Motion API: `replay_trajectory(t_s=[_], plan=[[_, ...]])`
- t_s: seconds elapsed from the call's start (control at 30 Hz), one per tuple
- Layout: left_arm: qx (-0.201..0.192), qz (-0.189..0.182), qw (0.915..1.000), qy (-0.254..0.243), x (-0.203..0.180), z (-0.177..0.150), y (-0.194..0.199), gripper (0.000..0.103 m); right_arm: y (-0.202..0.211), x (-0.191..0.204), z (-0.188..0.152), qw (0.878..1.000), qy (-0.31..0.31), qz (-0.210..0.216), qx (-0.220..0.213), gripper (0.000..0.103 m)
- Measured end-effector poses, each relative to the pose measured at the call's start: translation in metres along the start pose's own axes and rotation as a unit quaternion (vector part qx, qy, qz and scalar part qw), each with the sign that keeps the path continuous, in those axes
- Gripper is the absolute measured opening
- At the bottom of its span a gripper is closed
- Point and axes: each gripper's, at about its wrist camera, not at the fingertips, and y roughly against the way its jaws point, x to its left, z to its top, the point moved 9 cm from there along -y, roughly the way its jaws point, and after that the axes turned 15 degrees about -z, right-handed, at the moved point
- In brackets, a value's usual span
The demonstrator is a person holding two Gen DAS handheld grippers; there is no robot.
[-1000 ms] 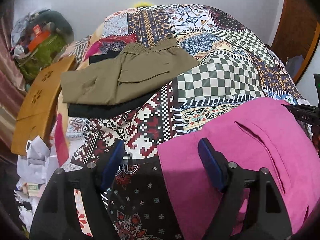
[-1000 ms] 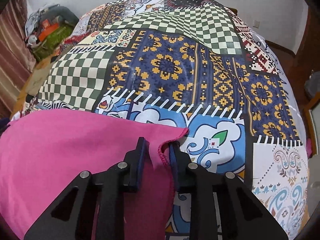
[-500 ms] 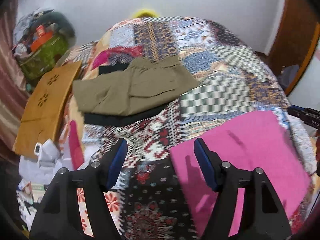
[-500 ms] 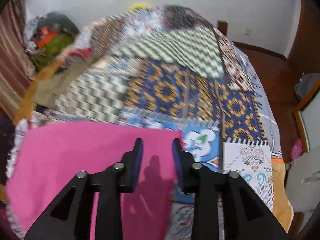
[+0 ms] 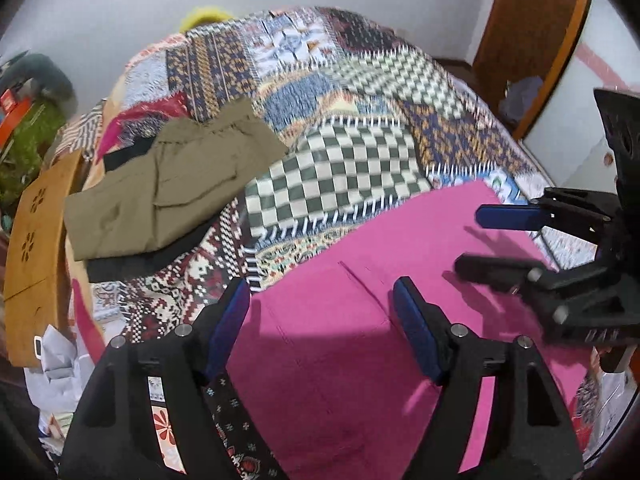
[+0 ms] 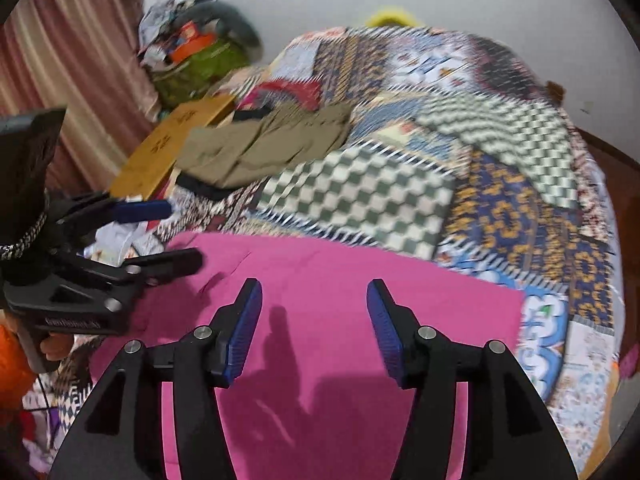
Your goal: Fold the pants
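Note:
Pink pants (image 5: 360,340) (image 6: 340,280) lie folded flat on the near part of the patchwork bed cover (image 5: 340,184). My left gripper (image 5: 320,286) hovers above their left part, jaws wide and opening, nothing between them. My right gripper (image 6: 314,285) hangs above the pants' middle, its jaws opening and empty. Each gripper shows in the other's view: the right gripper (image 5: 472,238) at the right edge, the left gripper (image 6: 182,234) at the left edge. Folded olive pants (image 5: 160,192) (image 6: 272,144) rest on a black garment (image 5: 132,264) farther back on the left.
A wooden board (image 5: 36,248) (image 6: 168,148) leans at the bed's left side, with white papers (image 5: 60,360) below it. A green bag with clutter (image 6: 200,64) and a pink curtain (image 6: 60,60) stand behind. A wooden door (image 5: 532,20) is at the right.
My right gripper has let go of the pink hem, opened and lifted away. Both grippers rose above the pants, and each now appears in the other's view.

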Motion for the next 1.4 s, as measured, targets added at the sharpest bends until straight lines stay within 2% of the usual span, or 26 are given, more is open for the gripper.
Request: replay_trajectory(t_s=[0.1, 0.2, 0.33, 0.53, 0.77, 1.07, 1.33, 1.4], plan=[[0.028, -0.007, 0.9996, 0.003, 0.007, -0.013, -0.020, 0.084, -0.023, 0.013, -0.015, 0.999, 0.036, -0.002, 0.030, 0.051], [0.021, -0.015, 0.9996, 0.012, 0.012, -0.019, -0.023, 0.090, -0.032, 0.016, -0.026, 0.998, 0.053, -0.009, 0.028, 0.054], [0.018, -0.009, 0.9998, 0.003, 0.010, -0.022, -0.018, 0.090, -0.028, 0.008, -0.035, 0.998, 0.043, 0.003, 0.036, 0.055], [0.013, 0.018, 0.9993, -0.030, -0.001, -0.039, -0.004, 0.090, -0.013, 0.000, -0.055, 0.998, 0.046, -0.015, 0.036, 0.058], [0.010, 0.013, 0.9998, -0.006, 0.001, -0.060, 0.012, 0.090, 0.006, -0.012, -0.081, 0.999, 0.018, -0.026, 0.037, 0.059], [-0.005, 0.032, 0.9995, 0.006, -0.004, -0.083, 0.032, 0.090, 0.030, -0.026, -0.111, 0.998, -0.022, -0.042, 0.030, 0.060], [-0.012, 0.033, 0.9991, 0.025, 0.001, -0.107, 0.051, 0.092, 0.045, -0.039, -0.130, 0.996, -0.063, -0.048, 0.030, 0.060], [-0.012, 0.050, 0.9984, 0.024, 0.004, -0.112, 0.057, 0.092, 0.049, -0.042, -0.135, 0.996, -0.068, -0.053, 0.028, 0.061]])
